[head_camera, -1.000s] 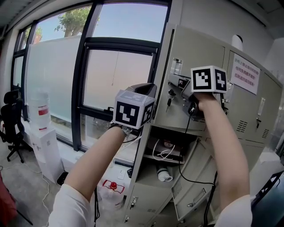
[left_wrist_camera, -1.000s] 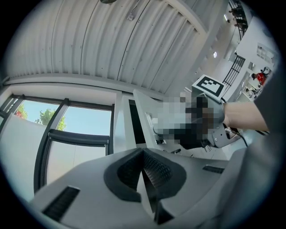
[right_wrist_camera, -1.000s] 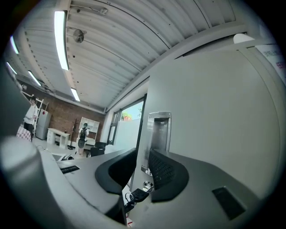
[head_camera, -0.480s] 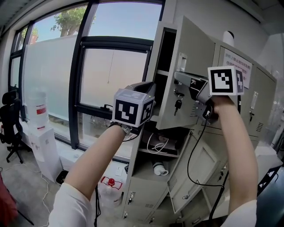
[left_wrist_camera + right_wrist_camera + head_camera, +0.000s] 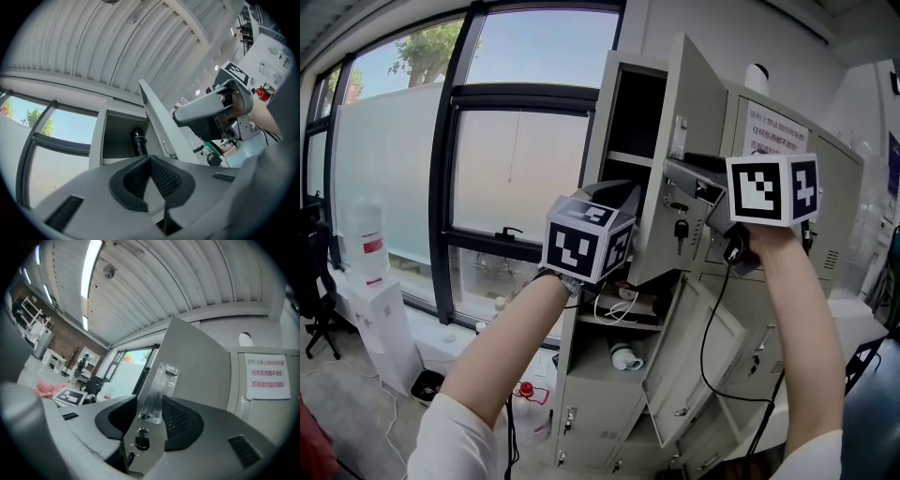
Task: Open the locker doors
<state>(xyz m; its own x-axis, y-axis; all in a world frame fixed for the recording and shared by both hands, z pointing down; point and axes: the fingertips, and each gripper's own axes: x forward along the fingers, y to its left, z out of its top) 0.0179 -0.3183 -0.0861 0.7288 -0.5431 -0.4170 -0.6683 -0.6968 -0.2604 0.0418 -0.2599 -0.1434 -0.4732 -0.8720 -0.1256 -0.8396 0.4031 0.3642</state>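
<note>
The top door [image 5: 698,122] of the locker cabinet [image 5: 598,141] stands swung well out from the cabinet's front. It is hinged on the cabinet's right side, and its free edge runs upright. The right gripper [image 5: 677,174] is clamped on that free edge at the handle, just above the hanging key [image 5: 682,228]. The left gripper [image 5: 623,193] hovers before the cabinet's open column, a little lower, with its jaws pinched together on nothing.

So the right hand has the job, and I'd judge the pull should arc outward and rightward about the hinge.

The cabinet's top compartment holds a dark cylinder [image 5: 138,140] (bottle or torch, I can't say). The compartment beneath is open too, with white cable [image 5: 614,305] looped on its shelf. Under that lies a white cup-like thing [image 5: 623,356], and beside it a lower door [image 5: 698,361] hangs ajar.
</note>
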